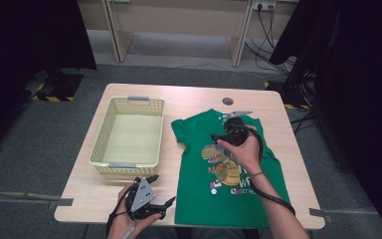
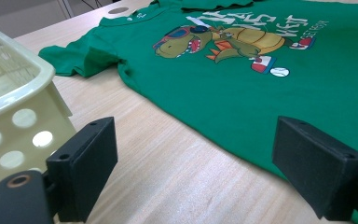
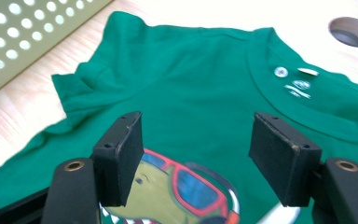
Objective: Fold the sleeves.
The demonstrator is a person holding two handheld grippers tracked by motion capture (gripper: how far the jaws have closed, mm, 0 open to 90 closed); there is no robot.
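1. Going from the left, the basket (image 1: 129, 132) is passed first; it stands just beyond the left gripper (image 1: 160, 191), whose jaws are spread wide with nothing between them.
2. The green T-shirt (image 1: 229, 174) is spread flat on the table (image 1: 189, 97), its hem edge lying just to the right of the left gripper's fingers (image 2: 86, 165) and its long axis running from the near table edge away to the collar.
3. The right gripper (image 1: 235, 117) is held low over the shirt's chest, closer to the collar (image 3: 279, 100), which lies just ahead of its fingers (image 3: 121, 156).
4. Its jaws are seen well apart, gripping nothing, with the right hand (image 1: 243, 149) reaching forward over the print.
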